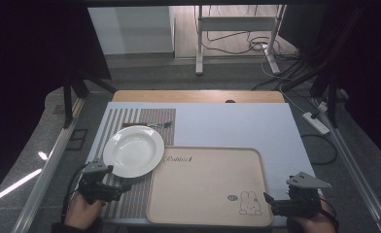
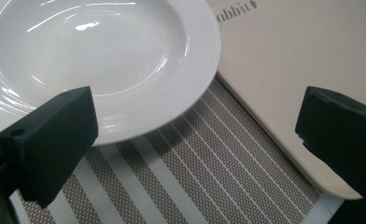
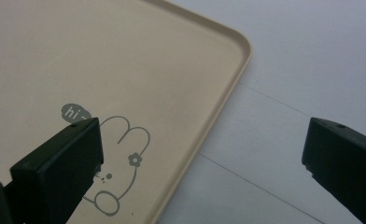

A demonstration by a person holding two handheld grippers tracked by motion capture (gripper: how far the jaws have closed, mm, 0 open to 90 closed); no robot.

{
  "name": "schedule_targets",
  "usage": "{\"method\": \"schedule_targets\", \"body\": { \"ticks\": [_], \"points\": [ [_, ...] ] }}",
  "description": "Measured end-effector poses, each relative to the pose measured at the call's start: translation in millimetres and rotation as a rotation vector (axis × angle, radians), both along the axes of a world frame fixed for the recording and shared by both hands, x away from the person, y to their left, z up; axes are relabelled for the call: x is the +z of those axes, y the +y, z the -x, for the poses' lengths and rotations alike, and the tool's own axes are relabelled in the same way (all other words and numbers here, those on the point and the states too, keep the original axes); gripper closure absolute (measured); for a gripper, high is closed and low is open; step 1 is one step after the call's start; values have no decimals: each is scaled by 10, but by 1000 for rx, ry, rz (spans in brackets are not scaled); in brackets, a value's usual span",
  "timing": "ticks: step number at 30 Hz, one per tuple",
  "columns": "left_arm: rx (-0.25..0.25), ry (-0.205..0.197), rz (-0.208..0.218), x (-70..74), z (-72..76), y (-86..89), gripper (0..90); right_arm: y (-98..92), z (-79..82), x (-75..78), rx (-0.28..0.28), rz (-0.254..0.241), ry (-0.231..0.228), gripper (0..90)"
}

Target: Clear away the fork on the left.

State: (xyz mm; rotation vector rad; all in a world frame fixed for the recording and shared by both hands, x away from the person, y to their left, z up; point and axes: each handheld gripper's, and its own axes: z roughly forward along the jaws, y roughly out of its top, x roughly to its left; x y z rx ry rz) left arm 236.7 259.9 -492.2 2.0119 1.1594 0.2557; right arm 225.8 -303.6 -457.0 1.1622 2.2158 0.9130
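Note:
A white deep plate (image 1: 133, 150) rests on a striped placemat (image 1: 152, 116) at the left. Its near rim (image 2: 139, 121) lies just ahead of my left gripper (image 1: 117, 177), which is open and holds nothing. In the left gripper view the jaws of the left gripper (image 2: 197, 112) stand wide apart over the placemat (image 2: 195, 177). A beige tray (image 1: 203, 179) with a rabbit drawing (image 1: 250, 204) lies at the centre right. My right gripper (image 1: 279, 194) is open at the tray's near right corner. The tray's right rim (image 3: 218, 100) runs between the jaws of the right gripper (image 3: 202, 135).
A fork (image 1: 147, 125) with a brown handle lies on the placemat behind the plate. A white sheet (image 1: 237, 124) covers the table (image 1: 198, 95), bare beyond the tray. Metal rails run along both sides, and cables and a power strip (image 1: 317, 121) lie on the floor behind.

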Motion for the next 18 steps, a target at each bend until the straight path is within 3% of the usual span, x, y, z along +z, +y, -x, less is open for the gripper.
{"method": "schedule_targets", "body": {
  "ticks": [5, 8, 18],
  "points": [
    [-13, 14, 17, -9, -99, -25, 0, -1, -5, 0, 0, 0, 5, 0],
    [-37, 12, -3, -6, -222, -66, 0, 0, -7, -1, 1, 2, 8, 0],
    [-44, 24, -32, -37, -485, -129, 0, -1, -9, -2, 1, 2, 10, 0]
  ]
}}
